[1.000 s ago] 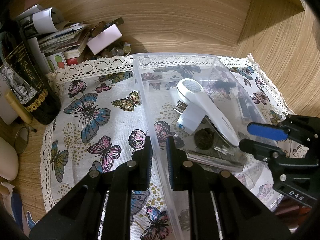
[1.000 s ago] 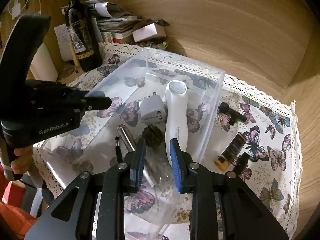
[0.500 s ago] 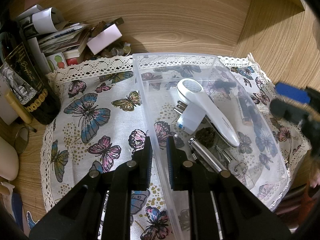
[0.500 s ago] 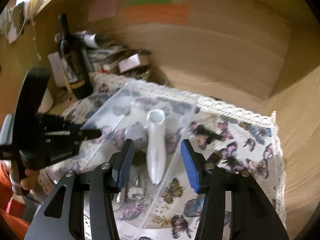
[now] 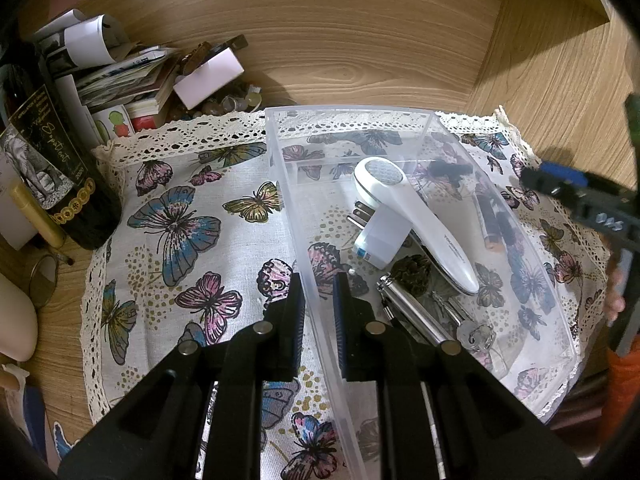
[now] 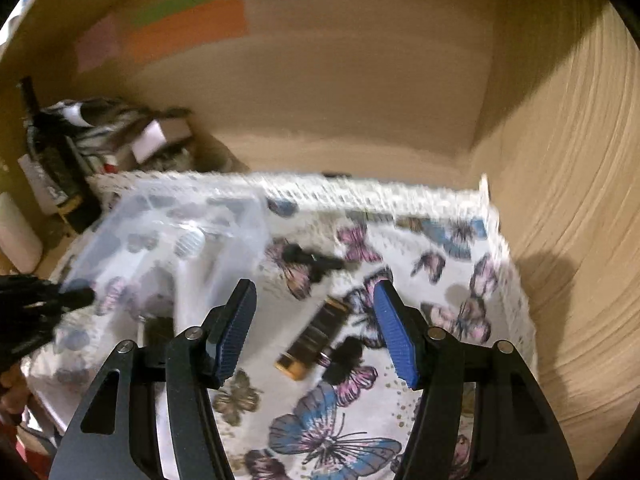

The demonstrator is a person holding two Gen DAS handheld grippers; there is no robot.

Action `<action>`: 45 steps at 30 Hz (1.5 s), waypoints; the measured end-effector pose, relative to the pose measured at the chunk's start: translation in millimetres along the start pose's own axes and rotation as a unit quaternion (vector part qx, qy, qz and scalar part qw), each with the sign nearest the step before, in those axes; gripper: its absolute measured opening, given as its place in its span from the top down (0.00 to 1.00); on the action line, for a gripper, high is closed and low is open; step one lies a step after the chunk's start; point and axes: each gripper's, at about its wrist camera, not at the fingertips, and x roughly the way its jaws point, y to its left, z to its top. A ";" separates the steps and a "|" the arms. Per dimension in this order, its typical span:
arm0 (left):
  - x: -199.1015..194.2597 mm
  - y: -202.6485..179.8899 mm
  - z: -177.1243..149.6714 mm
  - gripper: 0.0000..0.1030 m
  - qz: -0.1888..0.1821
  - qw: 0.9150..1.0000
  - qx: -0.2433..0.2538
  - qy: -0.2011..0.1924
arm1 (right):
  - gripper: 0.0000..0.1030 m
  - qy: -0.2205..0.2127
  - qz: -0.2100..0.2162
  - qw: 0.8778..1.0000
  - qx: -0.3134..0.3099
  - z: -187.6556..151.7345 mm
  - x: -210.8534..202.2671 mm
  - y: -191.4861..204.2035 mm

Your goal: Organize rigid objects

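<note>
My left gripper [image 5: 318, 312] is shut on the left wall of a clear plastic bin [image 5: 348, 111]. In the bin lie a white handheld device [image 5: 416, 216], a white plug adapter [image 5: 380, 236], a dark cone-like ball [image 5: 412, 272], a metal cylinder [image 5: 408, 312] and keys [image 5: 476, 336]. My right gripper [image 6: 314, 300] hovers over the cloth to the right of the bin [image 6: 240, 208], its jaws opening with nothing pressed between them. Below it lie a dark amber tube [image 6: 316, 336] and a small black piece [image 6: 344, 360]. Another black object [image 6: 308, 258] lies farther back.
A butterfly-print cloth [image 5: 180, 240] with a lace edge covers the surface. A wine bottle [image 5: 52, 168] and a pile of papers and small boxes [image 5: 124, 76] crowd the back left corner. Wooden walls close in behind and on the right.
My right gripper has left the bin and swung right over the cloth, and its jaws have spread apart. The left gripper keeps its hold on the bin wall, unmoved.
</note>
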 end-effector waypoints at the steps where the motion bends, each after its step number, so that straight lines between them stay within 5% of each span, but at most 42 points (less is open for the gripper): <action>1: 0.1 -0.3 0.1 0.87 0.000 1.000 0.000 0.000 | 0.44 0.010 0.000 1.000 0.005 -2.9 7.1 -4.0; 15: -0.1 0.3 -0.1 0.87 0.001 1.000 0.000 0.000 | 0.45 0.083 0.009 0.996 0.016 -45.4 42.3 -24.4; 22: -0.3 0.6 -0.2 0.87 0.001 1.000 0.001 0.000 | 0.65 0.088 0.016 0.995 0.035 -44.8 41.7 -32.6; 25: -0.2 0.7 -0.2 0.87 0.000 1.000 0.001 0.000 | 0.65 0.092 0.016 0.995 0.032 -46.8 42.2 -32.6; 30: -0.2 0.6 -0.2 0.87 0.000 1.000 0.001 -0.001 | 0.83 0.081 -0.014 0.997 0.009 -50.9 42.2 -25.5; 45: -0.3 0.6 -0.4 0.87 0.001 1.000 0.001 -0.001 | 0.83 0.014 -0.007 1.000 -0.015 -26.6 2.6 -4.0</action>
